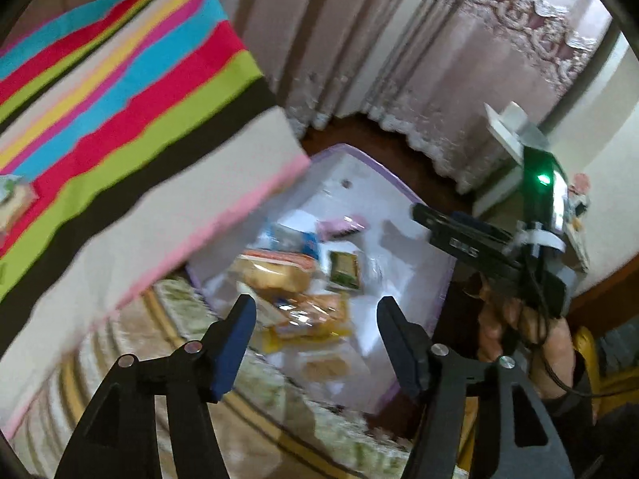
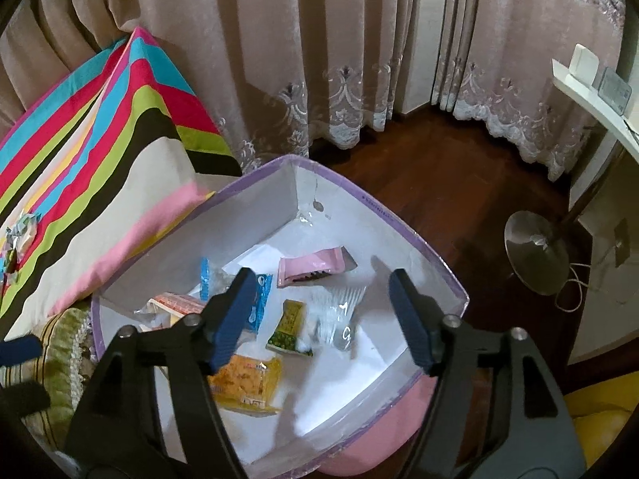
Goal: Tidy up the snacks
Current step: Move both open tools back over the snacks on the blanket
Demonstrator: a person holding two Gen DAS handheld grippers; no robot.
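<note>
A white box with a purple rim (image 2: 415, 235) stands on the floor beside the striped bed and holds several snack packets: a pink one (image 2: 311, 269), a green one (image 2: 289, 329), a yellow one (image 2: 249, 383), a blue one (image 2: 257, 303) and a clear one (image 2: 339, 315). My right gripper (image 2: 319, 315) is open and empty above the box. My left gripper (image 1: 315, 339) is open and empty, above the same box (image 1: 399, 183), blurred. The right gripper unit (image 1: 491, 243) shows in the left wrist view. A few wrapped snacks (image 2: 18, 235) lie on the bed.
The bed with a striped cover (image 2: 100, 151) is on the left. Curtains (image 2: 303, 60) hang behind. A dark wood floor (image 2: 439, 175), a lamp base (image 2: 537, 255) and a white shelf (image 2: 591, 95) are on the right. A patterned rug (image 1: 279, 411) lies below the box.
</note>
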